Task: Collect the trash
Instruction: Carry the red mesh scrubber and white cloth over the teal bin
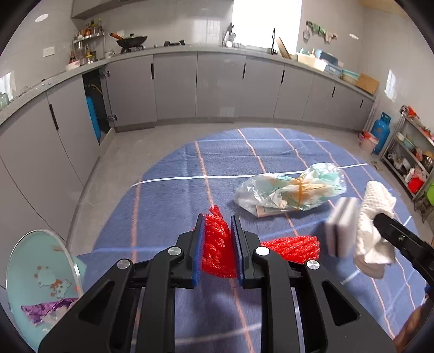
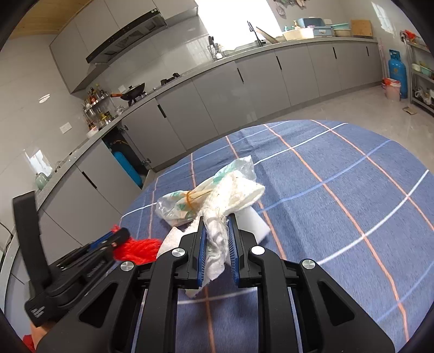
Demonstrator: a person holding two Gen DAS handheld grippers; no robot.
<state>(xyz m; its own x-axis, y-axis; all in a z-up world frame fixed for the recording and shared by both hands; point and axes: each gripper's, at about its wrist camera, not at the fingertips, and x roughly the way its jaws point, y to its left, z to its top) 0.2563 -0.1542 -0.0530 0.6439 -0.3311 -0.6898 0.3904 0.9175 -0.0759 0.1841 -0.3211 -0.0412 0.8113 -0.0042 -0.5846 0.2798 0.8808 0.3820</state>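
Daylight enters through the overexposed window point(image 1: 267, 23) (detail lost to glare). Illumination is bright and even. Fisheye curvature bends the countertop point(image 1: 173, 50); frame corners vignette black. The white cloth point(image 1: 375, 225) right of the tongs shows motion blur.

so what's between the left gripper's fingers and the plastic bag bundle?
Only bare blue plaid cloth, in the left wrist view. The left gripper is shut on red foam netting; the plastic bag bundle lies beyond, to the right.
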